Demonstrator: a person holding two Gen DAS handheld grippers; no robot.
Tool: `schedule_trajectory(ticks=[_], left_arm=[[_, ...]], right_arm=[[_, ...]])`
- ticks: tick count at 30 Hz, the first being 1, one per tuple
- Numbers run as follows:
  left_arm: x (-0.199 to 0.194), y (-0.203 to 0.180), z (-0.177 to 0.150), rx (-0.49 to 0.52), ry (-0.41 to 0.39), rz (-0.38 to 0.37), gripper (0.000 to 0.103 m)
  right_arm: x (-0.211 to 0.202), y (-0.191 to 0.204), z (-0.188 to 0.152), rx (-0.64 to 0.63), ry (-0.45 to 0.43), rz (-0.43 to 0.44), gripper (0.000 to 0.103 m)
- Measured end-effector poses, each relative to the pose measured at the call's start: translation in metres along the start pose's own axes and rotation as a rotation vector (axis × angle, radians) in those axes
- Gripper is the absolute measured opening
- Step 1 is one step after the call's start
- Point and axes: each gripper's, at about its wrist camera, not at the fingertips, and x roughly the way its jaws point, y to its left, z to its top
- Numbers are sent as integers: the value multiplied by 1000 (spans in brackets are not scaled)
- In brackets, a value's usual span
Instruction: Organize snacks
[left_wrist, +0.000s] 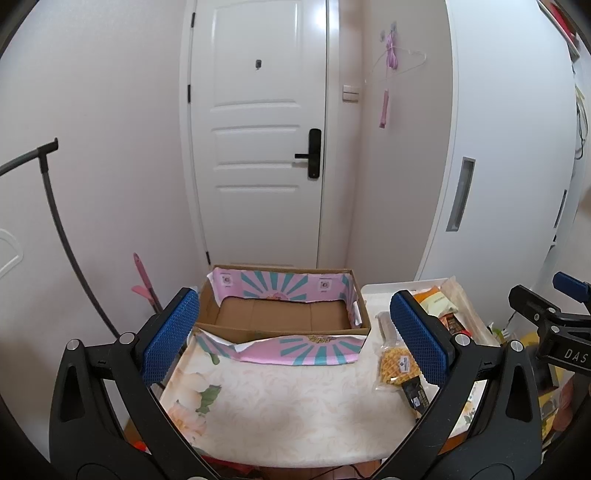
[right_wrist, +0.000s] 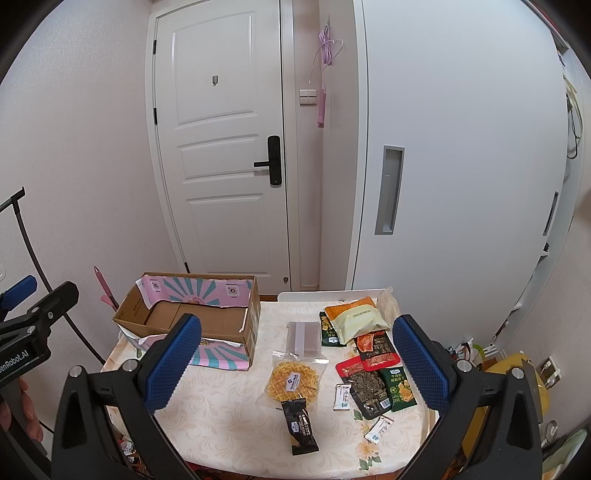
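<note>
Left gripper (left_wrist: 295, 332): jaws spread wide, nothing between the blue pads; it hangs above the near edge of the table, facing the cardboard box.
Right gripper (right_wrist: 295, 360): jaws likewise wide apart and holding nothing; it hangs above the table's near edge, facing the scattered snacks.
Table (right_wrist: 229, 413): covered with a pale floral cloth, set in front of a white door (right_wrist: 221, 147).
Cardboard box (right_wrist: 192, 317): open-topped, on the far left of the table, pink and teal printed flaps folded in and out; its brown floor shows bare.
Waffle packet (right_wrist: 293, 378): clear wrapper, lies flat mid-table, just right of the box.
Black bar (right_wrist: 300, 428): dark wrapper, lies just in front of the waffle packet, its top end overlapping it.
Clear grey packet (right_wrist: 303, 338): lies just behind the waffle packet.
Yellow-green bag (right_wrist: 360, 319): largest snack, at the far right, resting over a dark green packet (right_wrist: 328, 332).
Red and black packets (right_wrist: 373, 354): overlapping in a pile in front of the yellow-green bag.
Small green packet (right_wrist: 399, 387): lies against the right side of that pile.
White sachets (right_wrist: 342, 397): two, near the front right, close to the pile.
White tray (right_wrist: 332, 295): at the table's far right edge, behind the snacks.
</note>
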Motion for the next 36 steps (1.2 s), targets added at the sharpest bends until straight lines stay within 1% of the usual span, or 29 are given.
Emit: schedule_trajectory(ticks=[15,20,24,26,29,33,36], left_arm=[[-1,-2,2,3,-8,10,103],[2,-3,7,15,20,-15,103],[15,-11,8,52,73,-66,103],[27,-17,4,72,112,-114,103],[49,-32,-8,103,174,-183,103],[81,-63,-27,121,265,-246,103],[108,-94,-44,118,340,-292,103]], right_arm=[[-1,0,0,2,1,0,103],[-2,2,-1,20,18,-8,103],[0,-8,-10,51,51,-36,103],[1,-12,-18,61,68,-57,103],[8,-26,-38,88,123,-112,103],[20,-53,-65,134,195,-148,103],[31,-73,-78,155,240,-151,103]])
